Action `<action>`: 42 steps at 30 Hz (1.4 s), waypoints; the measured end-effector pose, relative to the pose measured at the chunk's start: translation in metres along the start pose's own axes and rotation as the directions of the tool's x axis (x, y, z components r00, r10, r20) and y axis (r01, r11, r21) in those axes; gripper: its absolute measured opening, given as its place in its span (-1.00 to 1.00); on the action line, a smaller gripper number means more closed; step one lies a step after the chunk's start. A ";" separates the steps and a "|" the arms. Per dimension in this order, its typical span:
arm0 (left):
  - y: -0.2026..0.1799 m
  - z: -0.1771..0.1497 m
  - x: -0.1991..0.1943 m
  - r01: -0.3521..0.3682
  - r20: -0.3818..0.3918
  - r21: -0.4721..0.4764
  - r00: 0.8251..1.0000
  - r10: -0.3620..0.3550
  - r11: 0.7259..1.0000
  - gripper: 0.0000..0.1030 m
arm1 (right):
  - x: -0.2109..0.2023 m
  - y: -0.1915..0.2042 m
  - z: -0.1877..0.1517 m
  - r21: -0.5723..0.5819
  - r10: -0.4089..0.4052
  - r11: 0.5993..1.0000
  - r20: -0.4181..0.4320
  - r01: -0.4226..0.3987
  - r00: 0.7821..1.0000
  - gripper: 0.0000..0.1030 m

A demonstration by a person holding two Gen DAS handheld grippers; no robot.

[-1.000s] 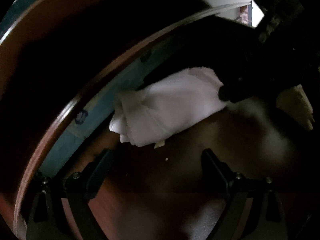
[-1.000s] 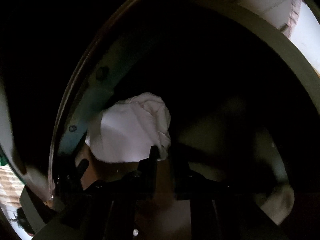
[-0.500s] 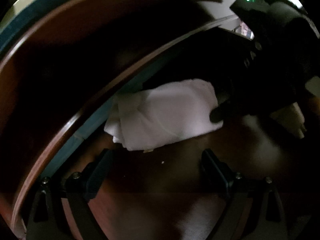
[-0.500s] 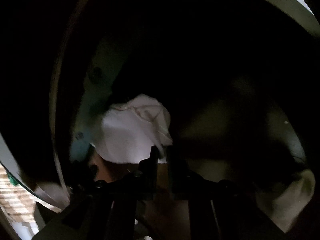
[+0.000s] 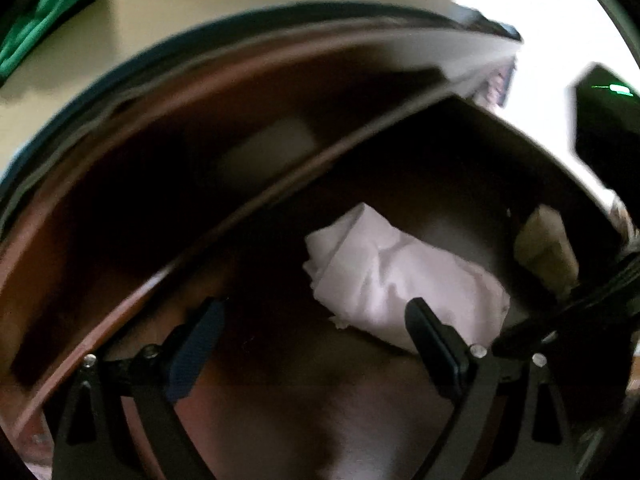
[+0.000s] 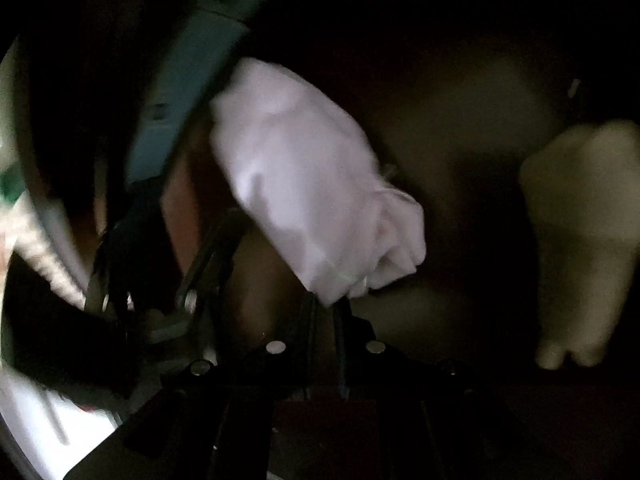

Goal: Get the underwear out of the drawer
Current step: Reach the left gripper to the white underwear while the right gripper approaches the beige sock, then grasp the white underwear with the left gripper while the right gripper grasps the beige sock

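My right gripper [image 6: 324, 308] points down into the dark drawer [image 6: 460, 128], its jaws closed together on the lower edge of the white underwear [image 6: 312, 184], a crumpled bundle reaching up and to the left from them. Well to the right lies a pale folded cloth [image 6: 580, 232]. My left gripper [image 6: 208, 256] shows dimly at the left, beside the bundle.

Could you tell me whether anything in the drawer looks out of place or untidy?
Mostly no. The white underwear lies loosely bunched rather than folded, one corner pinched in the right hand-held gripper. A cream folded cloth lies apart from it.
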State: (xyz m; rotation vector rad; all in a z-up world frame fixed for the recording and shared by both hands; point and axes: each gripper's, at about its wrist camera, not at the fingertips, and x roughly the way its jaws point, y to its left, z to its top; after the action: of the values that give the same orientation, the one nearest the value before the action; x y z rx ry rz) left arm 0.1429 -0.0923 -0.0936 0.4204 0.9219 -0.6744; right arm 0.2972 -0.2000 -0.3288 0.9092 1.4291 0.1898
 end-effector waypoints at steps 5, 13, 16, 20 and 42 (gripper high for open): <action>-0.010 0.010 -0.002 -0.005 0.012 0.025 1.000 0.005 1.000 0.94 | -0.066 -0.015 -0.011 -0.051 0.074 0.997 0.197 -0.066 0.978 -0.74; -0.028 0.028 0.022 -0.080 -0.117 0.057 0.989 0.086 0.995 0.94 | -0.095 -0.018 -0.024 -0.066 -0.046 0.995 0.299 0.068 0.953 0.05; -0.036 0.032 0.035 -0.104 -0.180 0.076 0.977 0.116 0.992 0.94 | -0.078 0.000 -0.034 -0.131 -0.079 0.985 0.234 0.111 0.969 0.05; -0.044 0.034 0.050 -0.146 -0.260 0.050 0.953 0.154 0.988 0.94 | -0.053 0.013 -0.036 -0.190 -0.219 0.947 0.205 0.258 0.954 0.05; -0.009 0.011 0.046 -0.064 -0.335 0.083 0.938 0.088 0.994 0.97 | -0.139 0.010 -0.020 -0.228 -0.165 0.954 0.139 0.194 0.976 0.08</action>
State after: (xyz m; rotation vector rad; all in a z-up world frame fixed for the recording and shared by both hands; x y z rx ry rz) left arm 0.1626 -0.1209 -0.1264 0.6468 1.2030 -0.5737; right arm 0.2572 -0.2709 -0.2136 0.5783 1.3363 0.1656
